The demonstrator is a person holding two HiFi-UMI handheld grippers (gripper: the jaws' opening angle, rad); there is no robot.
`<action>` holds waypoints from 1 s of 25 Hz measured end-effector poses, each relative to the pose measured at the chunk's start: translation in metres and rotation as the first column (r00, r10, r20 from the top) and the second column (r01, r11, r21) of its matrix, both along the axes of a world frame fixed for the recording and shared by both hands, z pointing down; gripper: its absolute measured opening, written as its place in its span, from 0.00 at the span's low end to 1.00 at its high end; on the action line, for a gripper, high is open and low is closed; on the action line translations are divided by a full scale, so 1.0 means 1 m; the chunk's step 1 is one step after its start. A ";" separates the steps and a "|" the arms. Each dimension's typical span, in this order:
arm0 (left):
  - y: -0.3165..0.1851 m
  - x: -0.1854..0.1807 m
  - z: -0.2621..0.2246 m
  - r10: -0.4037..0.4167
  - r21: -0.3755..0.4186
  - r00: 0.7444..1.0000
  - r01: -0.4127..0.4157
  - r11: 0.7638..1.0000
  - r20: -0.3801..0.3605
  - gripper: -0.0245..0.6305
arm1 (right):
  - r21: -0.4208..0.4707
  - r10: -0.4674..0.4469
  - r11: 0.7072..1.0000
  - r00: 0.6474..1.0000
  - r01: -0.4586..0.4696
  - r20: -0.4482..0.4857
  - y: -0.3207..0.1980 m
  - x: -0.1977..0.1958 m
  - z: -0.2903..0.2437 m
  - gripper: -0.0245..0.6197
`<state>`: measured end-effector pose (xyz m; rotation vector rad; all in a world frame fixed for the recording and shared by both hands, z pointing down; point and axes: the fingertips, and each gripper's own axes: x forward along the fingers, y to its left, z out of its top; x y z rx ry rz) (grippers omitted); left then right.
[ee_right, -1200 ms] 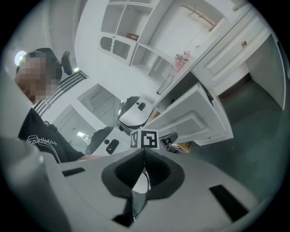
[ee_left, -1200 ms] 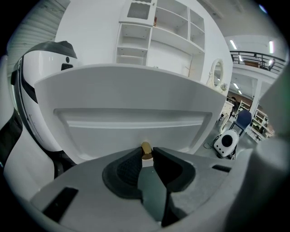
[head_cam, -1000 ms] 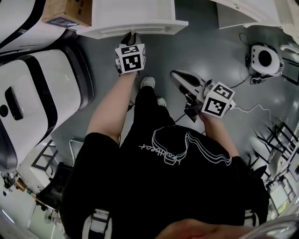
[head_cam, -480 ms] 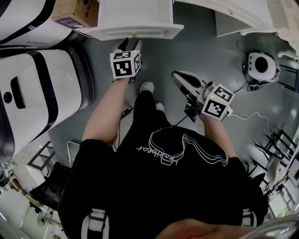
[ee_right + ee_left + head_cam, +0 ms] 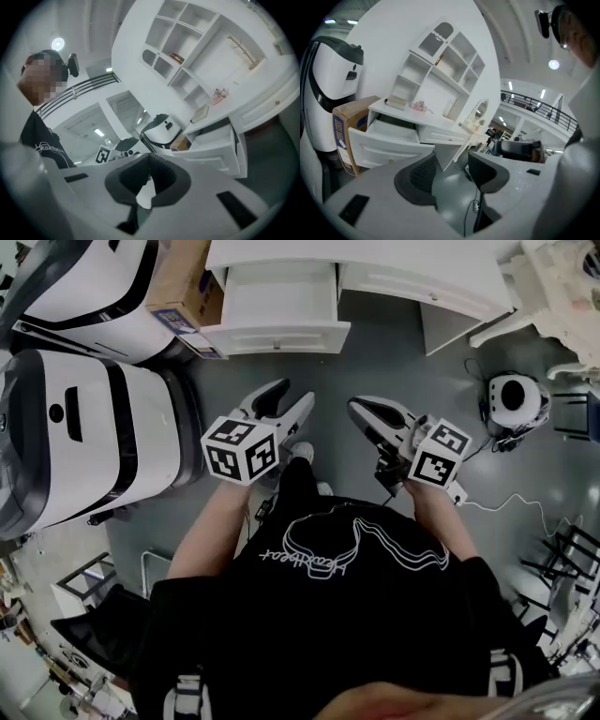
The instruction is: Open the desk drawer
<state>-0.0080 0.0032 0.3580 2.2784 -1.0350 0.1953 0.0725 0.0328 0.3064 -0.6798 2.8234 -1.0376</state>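
The left gripper [image 5: 289,397] has come back and up from the drawer [image 5: 277,310], where a second ago it sat narrow against the front panel. Its jaws have just been opening and now stand wide with nothing between them, only grey floor showing in the gap. The drawer is pulled well out of the white desk [image 5: 422,263], at the top of the head view and well apart from both grippers. Its pale inside is open to view and looks empty (the left gripper view shows the same, with the front panel hanging out past the desk edge). I judge the task done, the release and retreat being the closing step. To the right, the right gripper [image 5: 359,407] has also lifted a little. Its jaws are pressed together on nothing, and it plays no part in the pull. Counting from the left: two large white-and-black machines [image 5: 84,446] stand beside the desk, and one cardboard box [image 5: 183,287] is wedged between them and the open drawer. There is one drawer out and one drawer front still closed [image 5: 427,285] just to its right. There are two grippers, each with one marker cube, and one round white device [image 5: 514,399] on the floor at far right, a cable trailing from it.
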 end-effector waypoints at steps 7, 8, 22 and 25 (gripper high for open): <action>0.063 -0.001 -0.135 0.033 0.189 0.986 -0.002 0.982 -0.161 0.33 | 0.181 -0.069 0.982 0.997 0.060 0.046 0.041 0.005 -0.099 0.05; 0.069 -0.004 -0.151 0.018 0.219 0.984 0.021 0.976 -0.175 0.24 | 0.209 -0.076 0.976 0.996 0.066 0.041 0.045 0.006 -0.109 0.05; 0.129 0.020 -0.206 0.032 0.428 0.998 -0.005 0.904 -0.058 0.04 | 0.417 -0.067 0.908 0.996 0.039 0.053 0.101 0.015 -0.166 0.05; 0.128 0.021 -0.208 0.032 0.432 0.998 -0.002 0.902 -0.063 0.04 | 0.418 -0.064 0.908 0.997 0.037 0.050 0.101 0.016 -0.167 0.05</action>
